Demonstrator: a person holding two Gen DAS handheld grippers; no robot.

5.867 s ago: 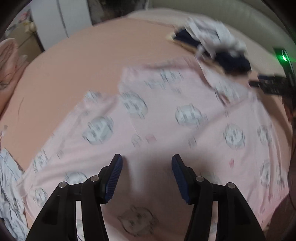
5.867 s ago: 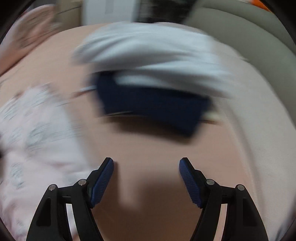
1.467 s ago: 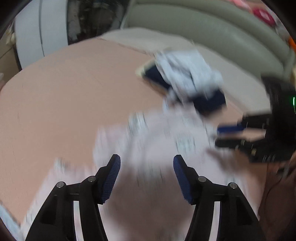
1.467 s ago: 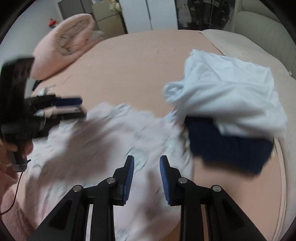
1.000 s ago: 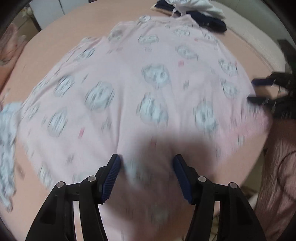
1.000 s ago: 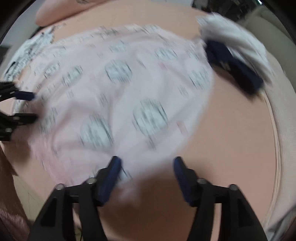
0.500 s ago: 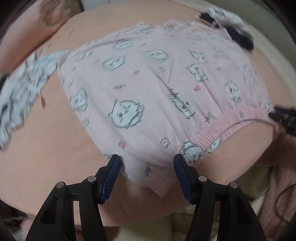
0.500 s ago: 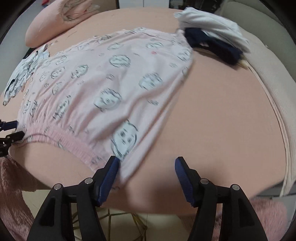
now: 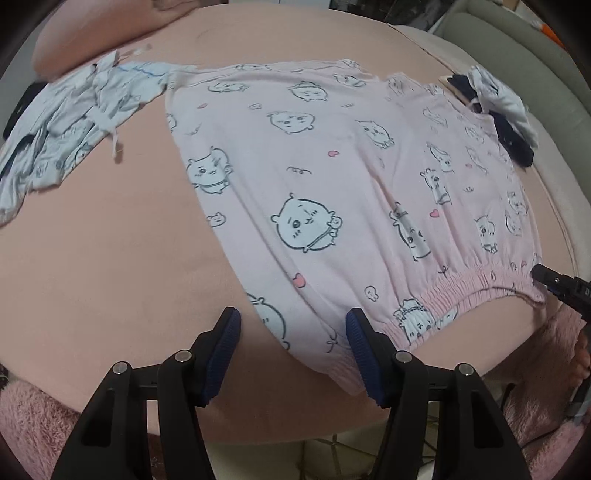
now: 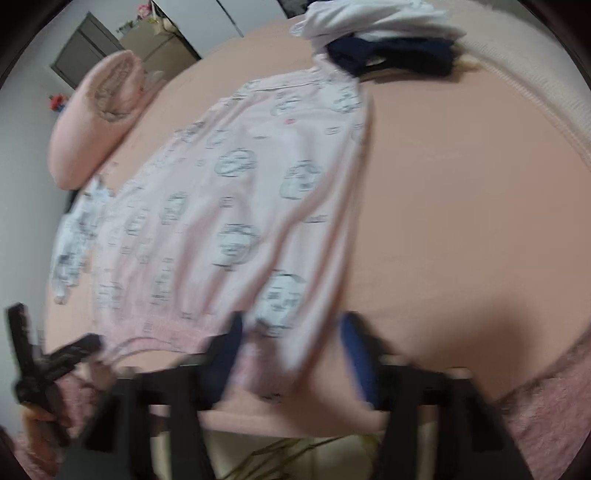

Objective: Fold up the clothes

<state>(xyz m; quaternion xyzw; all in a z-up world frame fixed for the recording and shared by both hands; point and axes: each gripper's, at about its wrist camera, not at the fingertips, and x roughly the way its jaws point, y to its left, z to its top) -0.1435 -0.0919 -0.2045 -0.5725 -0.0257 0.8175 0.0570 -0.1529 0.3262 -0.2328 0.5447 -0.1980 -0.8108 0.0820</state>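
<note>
Left hand-held gripper (image 9: 293,334): black arms with blue ribbed pads, jaws moderately wide, pointing steeply down at the near edge of the bed. The near corner of the pale pink pyjama trousers with cartoon-animal print (image 9: 332,177) lies between its pads, and neither pad visibly presses the cloth. Right hand-held gripper (image 10: 291,354): same build, blurred by motion, jaws closing, with the opposite waistband corner of the trousers between the pads; contact cannot be told through the blur.

The trousers lie spread flat on the salmon-pink bed sheet (image 9: 110,240), elastic waistband nearest the bed's edge and legs running away from it. Beyond the far leg ends sits a small pile, a white garment (image 10: 376,18) on top of a folded dark navy garment (image 10: 399,55). On the other side, touching the trousers' far corner, lies a crumpled light-blue printed garment (image 9: 66,122). A pink pillow (image 10: 96,118) rests further back. Fuzzy pink fabric (image 9: 33,424) fills the bottom corners of both views.
</note>
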